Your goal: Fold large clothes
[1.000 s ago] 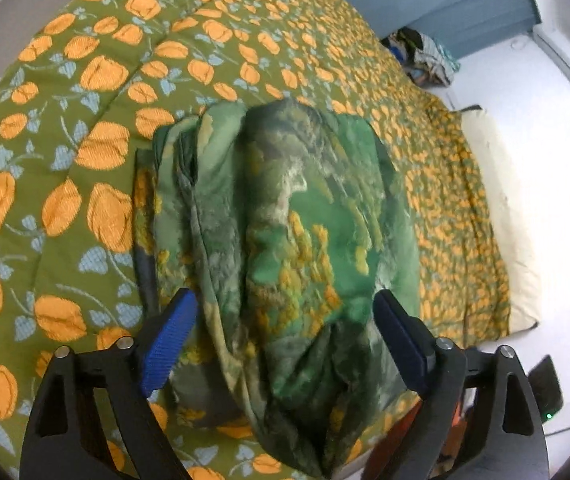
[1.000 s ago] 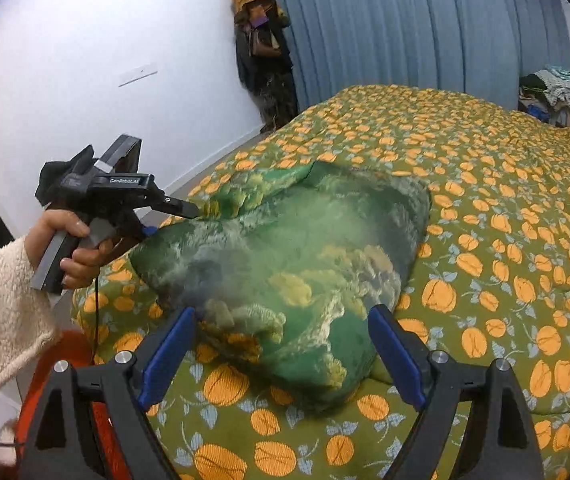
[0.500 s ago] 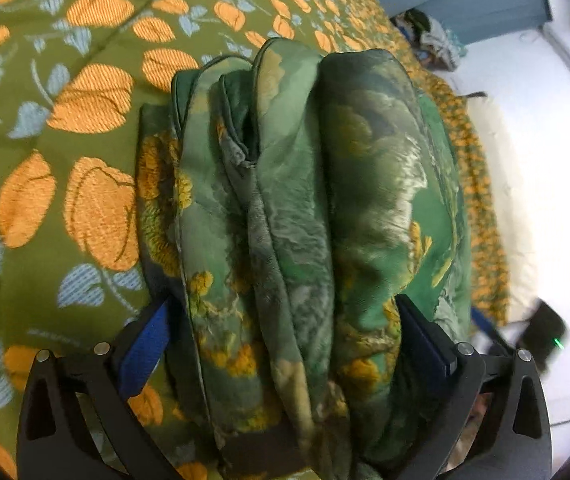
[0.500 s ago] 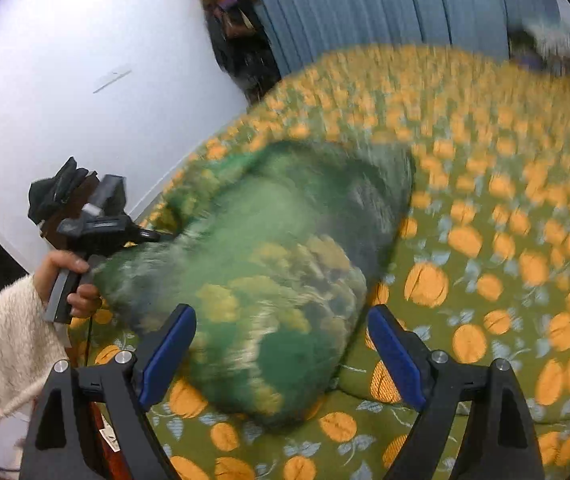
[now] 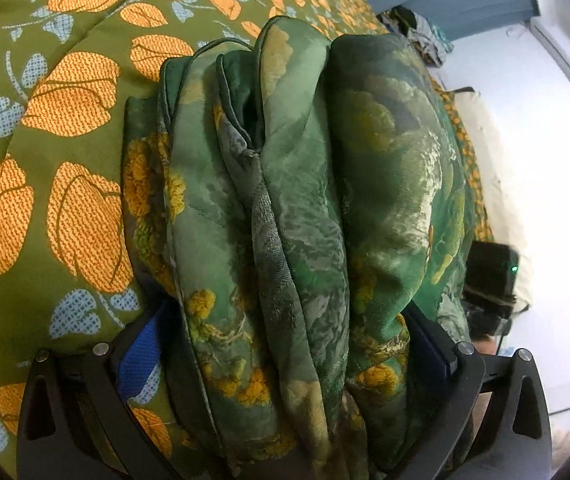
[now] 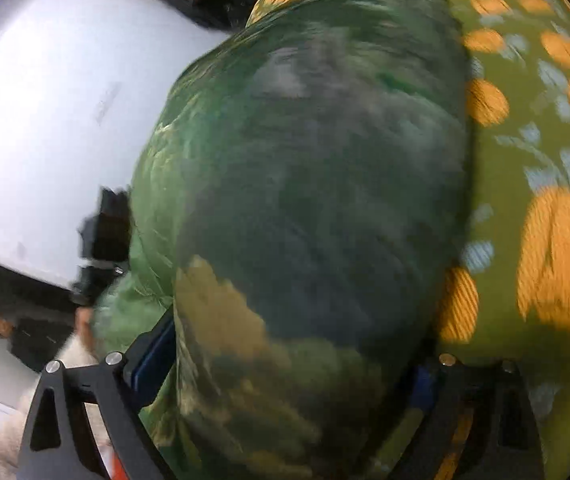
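Bedspread (image 5: 65,128), olive with orange tulips, covers the bed; on it, near its edge, lies the folded green garment (image 5: 305,208), a thick bundle of patterned layers. Left gripper (image 5: 285,360) straddles one end, jaws spread wide, bundle filling the gap. Right gripper (image 6: 285,376), blurred, straddles another side, its jaws opening with the garment between them. Small black device (image 5: 491,276) sits beyond.
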`<state>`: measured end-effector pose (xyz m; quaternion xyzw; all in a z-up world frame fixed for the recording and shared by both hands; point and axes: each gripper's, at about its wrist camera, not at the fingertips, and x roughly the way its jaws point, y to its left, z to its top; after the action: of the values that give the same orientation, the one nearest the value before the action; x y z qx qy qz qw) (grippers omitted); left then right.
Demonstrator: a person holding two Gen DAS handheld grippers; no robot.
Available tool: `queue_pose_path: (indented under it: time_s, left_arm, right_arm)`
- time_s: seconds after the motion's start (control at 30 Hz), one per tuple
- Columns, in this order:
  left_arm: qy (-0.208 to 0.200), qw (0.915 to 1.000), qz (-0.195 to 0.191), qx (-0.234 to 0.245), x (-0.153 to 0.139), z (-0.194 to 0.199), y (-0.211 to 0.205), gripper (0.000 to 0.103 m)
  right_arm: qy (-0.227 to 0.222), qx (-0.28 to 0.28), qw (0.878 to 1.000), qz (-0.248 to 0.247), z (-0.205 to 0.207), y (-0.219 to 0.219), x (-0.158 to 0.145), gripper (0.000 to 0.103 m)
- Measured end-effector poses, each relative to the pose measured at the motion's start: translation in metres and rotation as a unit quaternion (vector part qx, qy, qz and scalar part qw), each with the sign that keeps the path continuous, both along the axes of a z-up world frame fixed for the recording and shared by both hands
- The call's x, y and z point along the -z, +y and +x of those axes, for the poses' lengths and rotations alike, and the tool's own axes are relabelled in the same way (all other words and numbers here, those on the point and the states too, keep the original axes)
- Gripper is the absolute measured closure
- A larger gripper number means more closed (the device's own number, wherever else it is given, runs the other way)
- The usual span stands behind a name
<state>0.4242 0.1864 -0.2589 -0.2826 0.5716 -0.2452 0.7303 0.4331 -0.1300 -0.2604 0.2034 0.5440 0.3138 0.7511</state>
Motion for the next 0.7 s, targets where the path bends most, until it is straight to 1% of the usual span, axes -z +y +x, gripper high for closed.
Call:
queue_pose_path:
  time_s: [0.03,0.07,0.1,0.13,0.17,0.2,0.23,0.27,0.37,0.47,0.5,0.53,0.6,0.63,0.7]
  left_arm:
    - [0.0,0.9999,0.011,-0.001,-0.002,0.0,-0.004,0.0]
    - [-0.003,0.9998,0.022,-0.004,-0.004,-0.002,-0.007,0.004]
    - [-0.01,0.9993,0.035,-0.007,-0.012,-0.006,-0.015,0.008]
    - [-0.023,0.9985,0.048,-0.01,-0.02,-0.012,-0.019,0.018]
    - [-0.03,0.9981,0.052,-0.014,-0.026,-0.016,-0.02,0.028]
    - [-0.04,0.9976,0.052,-0.019,-0.032,-0.021,-0.019,0.032]
    - [-0.06,0.9967,0.05,-0.021,-0.043,-0.029,-0.019,0.038]
    - [-0.073,0.9959,0.05,-0.021,-0.051,-0.035,-0.019,0.042]
    - [-0.108,0.9932,0.035,-0.025,-0.079,-0.051,-0.019,0.044]
    - [-0.138,0.9896,0.019,-0.033,-0.105,-0.049,-0.021,0.044]
    - [-0.148,0.9882,0.012,-0.036,-0.115,-0.042,-0.022,0.044]
    - [-0.154,0.9873,0.008,-0.037,-0.118,-0.036,-0.021,0.044]
    - [-0.172,0.9843,0.008,-0.038,-0.135,-0.01,-0.027,0.044]
    - [-0.177,0.9833,0.012,-0.039,-0.139,0.001,-0.031,0.044]
    - [-0.188,0.9809,0.026,-0.045,-0.147,0.032,-0.039,0.044]
  right_arm:
    - [-0.013,-0.005,1.0,-0.027,-0.002,0.005,-0.005,0.009]
    - [-0.028,-0.008,0.998,-0.05,-0.005,0.011,-0.011,0.014]
    - [-0.059,-0.015,0.994,-0.086,-0.013,0.02,-0.022,0.017]
    - [-0.091,-0.021,0.989,-0.113,-0.023,0.029,-0.034,0.023]
    - [-0.116,-0.026,0.985,-0.129,-0.029,0.035,-0.043,0.026]
    - [-0.141,-0.029,0.98,-0.136,-0.038,0.039,-0.053,0.028]
    - [-0.161,-0.03,0.977,-0.135,-0.046,0.042,-0.062,0.03]
    - [-0.176,-0.032,0.975,-0.131,-0.052,0.042,-0.069,0.031]
    - [-0.223,-0.037,0.969,-0.103,-0.071,0.042,-0.097,0.033]
    - [-0.265,-0.04,0.96,-0.076,-0.078,0.032,-0.127,0.033]
    - [-0.277,-0.037,0.958,-0.069,-0.075,0.027,-0.136,0.032]
    - [-0.287,-0.036,0.955,-0.064,-0.069,0.023,-0.144,0.032]
    - [-0.301,-0.038,0.951,-0.057,-0.049,0.019,-0.155,0.032]
    - [-0.305,-0.038,0.95,-0.049,-0.031,0.012,-0.161,0.032]
    - [-0.301,-0.039,0.952,-0.038,0.004,0.01,-0.165,0.032]
